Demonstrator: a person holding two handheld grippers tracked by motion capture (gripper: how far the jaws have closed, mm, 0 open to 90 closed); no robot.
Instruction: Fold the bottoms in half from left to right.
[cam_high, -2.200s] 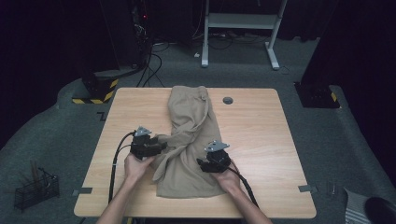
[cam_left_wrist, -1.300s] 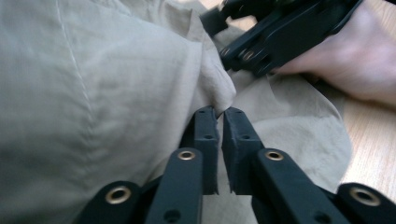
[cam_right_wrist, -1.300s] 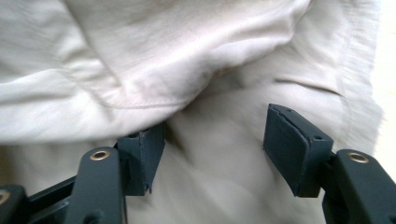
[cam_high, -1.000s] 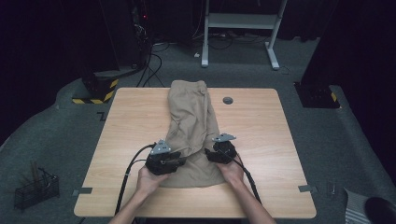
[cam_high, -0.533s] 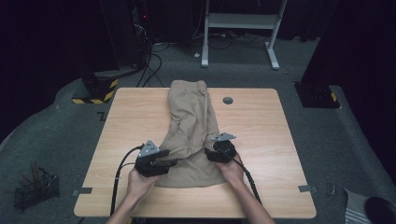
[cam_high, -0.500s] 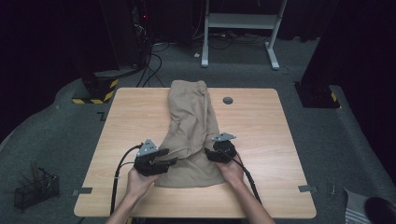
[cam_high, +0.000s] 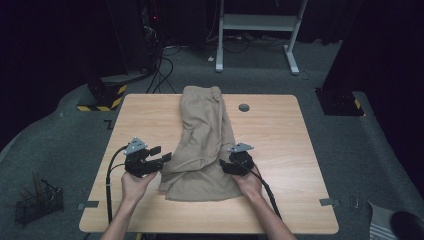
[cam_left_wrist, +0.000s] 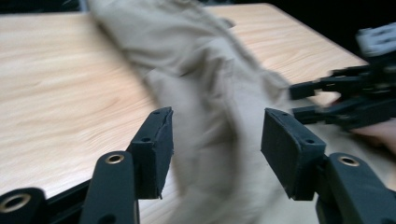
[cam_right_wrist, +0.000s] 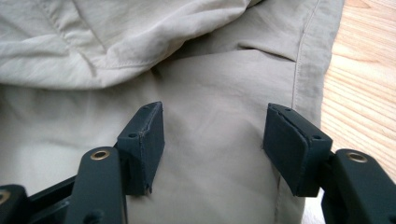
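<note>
Seen from the high view, I hold two grippers at the near end of a pair of khaki trousers (cam_high: 205, 145) that lies lengthwise down the middle of the wooden table (cam_high: 280, 135), its far end toward the top of the frame and a folded-over flap bunched at the lower centre. My left gripper (cam_high: 159, 159), at the lower left of that view, stands just off the cloth's left edge; its jaws have just been opening and are now released, with nothing pressed between them, though in the left gripper view the blurred fabric fills the background between the pads (cam_left_wrist: 156, 149). My right gripper (cam_high: 226, 166), lower centre-right, hangs over the cloth's right side with its jaws apart and released; in the right gripper view the fabric (cam_right_wrist: 210, 140) lies flat beneath them, the side seam near the right pad, and no fold is caught. The risk, as I judge it, is that the freshly dropped flap springs or slides back open because neither gripper pins it. A second risk is that my right gripper closes on a single layer at the seam rather than the whole stack, so a pull would drag the top layer askew and rumple the fold. A low sweep by the left could also snag the loose edge.
</note>
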